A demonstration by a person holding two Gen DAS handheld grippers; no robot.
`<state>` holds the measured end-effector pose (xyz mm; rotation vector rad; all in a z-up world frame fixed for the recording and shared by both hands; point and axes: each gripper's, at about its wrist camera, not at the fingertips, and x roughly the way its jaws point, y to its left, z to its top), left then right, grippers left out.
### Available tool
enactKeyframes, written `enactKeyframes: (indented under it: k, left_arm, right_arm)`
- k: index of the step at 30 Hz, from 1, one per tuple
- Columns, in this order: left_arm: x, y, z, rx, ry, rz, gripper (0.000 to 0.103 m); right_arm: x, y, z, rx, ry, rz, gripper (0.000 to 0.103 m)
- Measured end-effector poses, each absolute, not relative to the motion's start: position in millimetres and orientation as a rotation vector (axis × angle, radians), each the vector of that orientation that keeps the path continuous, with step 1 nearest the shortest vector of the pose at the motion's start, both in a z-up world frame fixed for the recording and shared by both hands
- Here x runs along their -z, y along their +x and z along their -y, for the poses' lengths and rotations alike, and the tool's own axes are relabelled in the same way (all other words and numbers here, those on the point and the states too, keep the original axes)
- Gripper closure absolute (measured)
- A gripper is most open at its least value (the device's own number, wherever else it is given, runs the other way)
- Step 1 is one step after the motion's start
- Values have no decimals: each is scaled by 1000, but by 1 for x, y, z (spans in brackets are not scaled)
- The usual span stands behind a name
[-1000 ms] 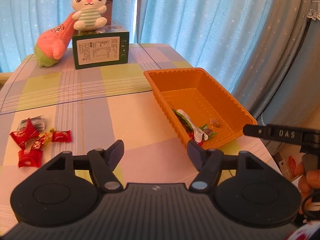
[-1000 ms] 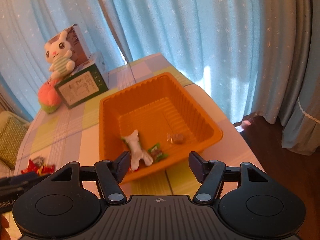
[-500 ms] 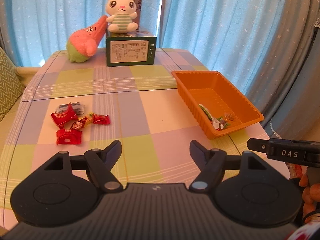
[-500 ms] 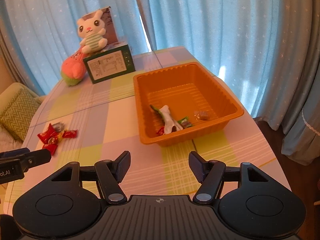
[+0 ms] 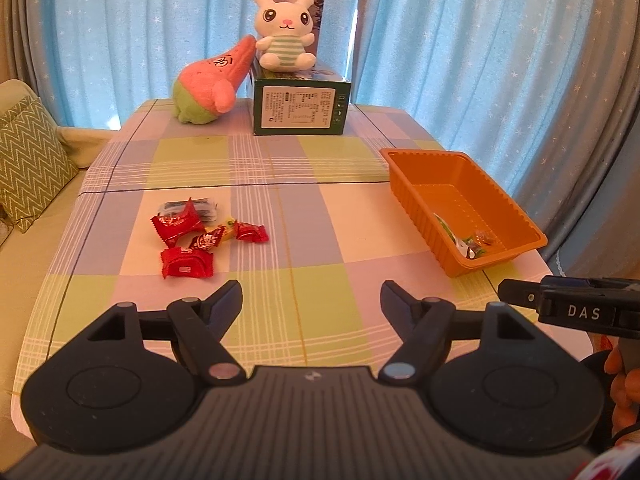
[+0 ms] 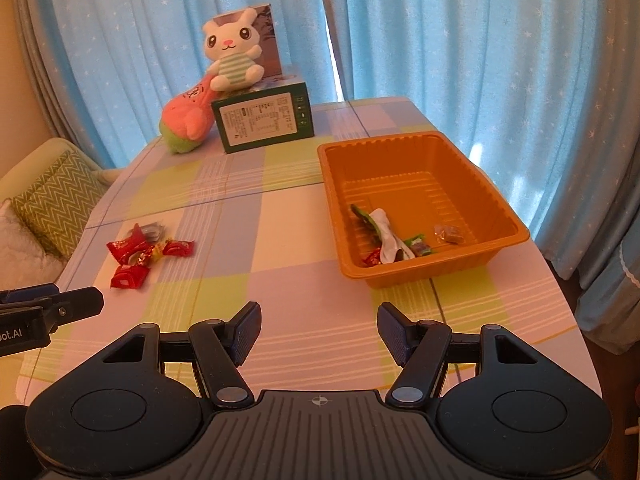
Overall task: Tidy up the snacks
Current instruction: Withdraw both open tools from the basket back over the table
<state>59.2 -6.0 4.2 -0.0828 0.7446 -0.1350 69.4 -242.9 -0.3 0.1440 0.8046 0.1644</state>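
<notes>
An orange tray (image 6: 404, 144) stands on the right of the checked table and holds several wrapped snacks (image 6: 386, 236); it also shows in the left wrist view (image 5: 460, 168). A pile of red-wrapped snacks (image 5: 192, 236) lies on the left of the table, also in the right wrist view (image 6: 140, 256). My left gripper (image 5: 311, 300) is open and empty above the table's near edge. My right gripper (image 6: 319, 326) is open and empty, in front of the tray.
A green box (image 5: 302, 106) with a white bunny plush (image 5: 285, 36) on top and a pink plush (image 5: 212, 80) beside it stand at the table's far edge. Blue curtains hang behind. A sofa with a zigzag cushion (image 5: 28, 160) lies left.
Both grippers have pulled back and up from the tray, so the whole table now shows. Both stay open and empty.
</notes>
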Motion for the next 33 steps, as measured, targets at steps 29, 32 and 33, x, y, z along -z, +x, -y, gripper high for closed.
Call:
enactKeyframes:
  k: [29,32,33]
  left_arm:
    - [22,85,-80,38,-82,-794,29]
    - [29,100,-88,71,-38,-803,29]
    - [32,105,-90,83,-22,-806,29]
  right_arm:
    - [27,106,180,-275,81,-853,39]
    - [34,116,171,-286,68,-864,39]
    - [36,120,168,-290,63,-866,39]
